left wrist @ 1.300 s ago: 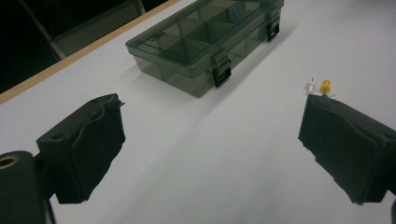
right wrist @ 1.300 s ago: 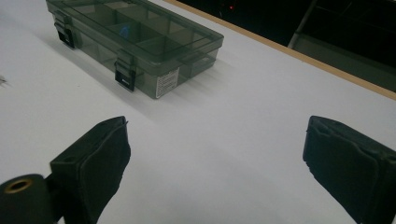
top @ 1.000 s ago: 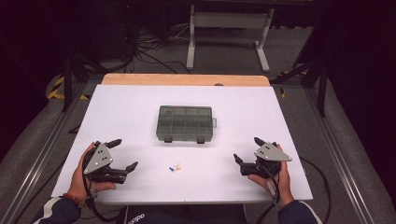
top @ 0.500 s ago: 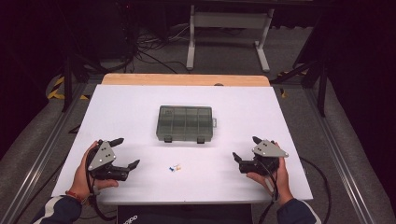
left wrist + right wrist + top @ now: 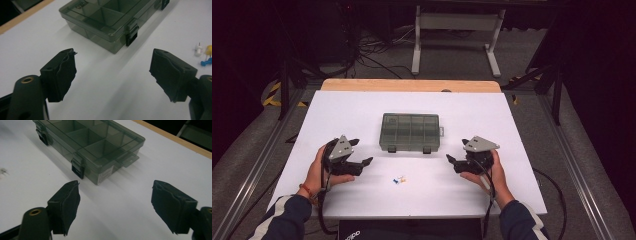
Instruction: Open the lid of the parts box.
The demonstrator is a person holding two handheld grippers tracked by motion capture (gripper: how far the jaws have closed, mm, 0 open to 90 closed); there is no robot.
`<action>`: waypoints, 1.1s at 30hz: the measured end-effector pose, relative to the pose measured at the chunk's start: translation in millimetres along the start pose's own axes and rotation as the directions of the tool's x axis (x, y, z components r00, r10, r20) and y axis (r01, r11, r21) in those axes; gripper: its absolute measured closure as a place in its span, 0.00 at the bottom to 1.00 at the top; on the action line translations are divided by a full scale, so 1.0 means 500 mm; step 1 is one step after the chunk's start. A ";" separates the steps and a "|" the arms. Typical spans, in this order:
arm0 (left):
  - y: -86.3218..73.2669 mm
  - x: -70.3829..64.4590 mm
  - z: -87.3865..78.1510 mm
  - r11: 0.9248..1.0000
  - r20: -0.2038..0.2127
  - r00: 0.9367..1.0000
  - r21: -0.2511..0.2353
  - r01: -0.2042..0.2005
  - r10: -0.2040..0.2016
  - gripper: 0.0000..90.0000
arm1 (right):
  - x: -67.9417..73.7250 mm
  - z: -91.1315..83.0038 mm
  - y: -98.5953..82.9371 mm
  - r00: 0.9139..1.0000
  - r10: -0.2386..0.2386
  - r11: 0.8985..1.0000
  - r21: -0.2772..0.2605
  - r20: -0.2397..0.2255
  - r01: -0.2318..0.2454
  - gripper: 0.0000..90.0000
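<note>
Dark sleeves with white stripes, a red wristband, black claws topped by grey three-cornered plates.

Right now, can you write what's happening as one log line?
left gripper: open, empty | right gripper: open, empty | box: shut | pins: on table

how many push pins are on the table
3, in one small cluster on the table between the two tools, just in front of the closed organiser box: a white push pin, a yellow push pin and a blue push pin nearest.
</note>
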State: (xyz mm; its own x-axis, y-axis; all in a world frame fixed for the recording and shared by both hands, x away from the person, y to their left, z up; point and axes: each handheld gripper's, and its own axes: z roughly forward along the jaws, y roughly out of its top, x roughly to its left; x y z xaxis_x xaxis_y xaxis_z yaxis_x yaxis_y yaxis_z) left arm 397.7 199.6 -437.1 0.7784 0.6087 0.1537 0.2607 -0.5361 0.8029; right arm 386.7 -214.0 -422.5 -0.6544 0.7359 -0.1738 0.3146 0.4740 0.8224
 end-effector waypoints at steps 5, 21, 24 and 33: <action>0.017 0.008 0.044 0.999 0.029 1.000 0.047 -0.005 0.004 0.37 | 0.006 0.057 0.023 0.997 -0.020 0.999 0.045 -0.070 0.023 0.39; 0.033 0.018 0.107 0.995 0.067 0.997 0.091 0.039 -0.045 0.55 | 0.013 0.104 0.029 0.995 0.000 0.994 0.106 -0.100 0.011 0.67; 0.034 0.020 0.112 0.995 0.057 0.997 0.092 0.049 -0.055 0.56 | 0.014 0.109 0.027 0.996 0.004 0.994 0.112 -0.089 0.006 0.67; 0.035 0.023 0.120 0.993 0.045 0.996 0.100 0.065 -0.070 0.56 | 0.016 0.114 0.026 0.997 0.010 0.993 0.120 -0.077 -0.001 0.69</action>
State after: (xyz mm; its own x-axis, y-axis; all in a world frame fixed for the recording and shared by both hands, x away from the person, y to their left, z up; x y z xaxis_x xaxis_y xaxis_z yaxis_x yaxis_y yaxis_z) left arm 445.4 162.3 -456.0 0.7833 0.6177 0.0706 0.3668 -0.5507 0.7498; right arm 424.7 -174.2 -444.4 -0.7023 0.7011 -0.1235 0.3951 0.5281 0.7517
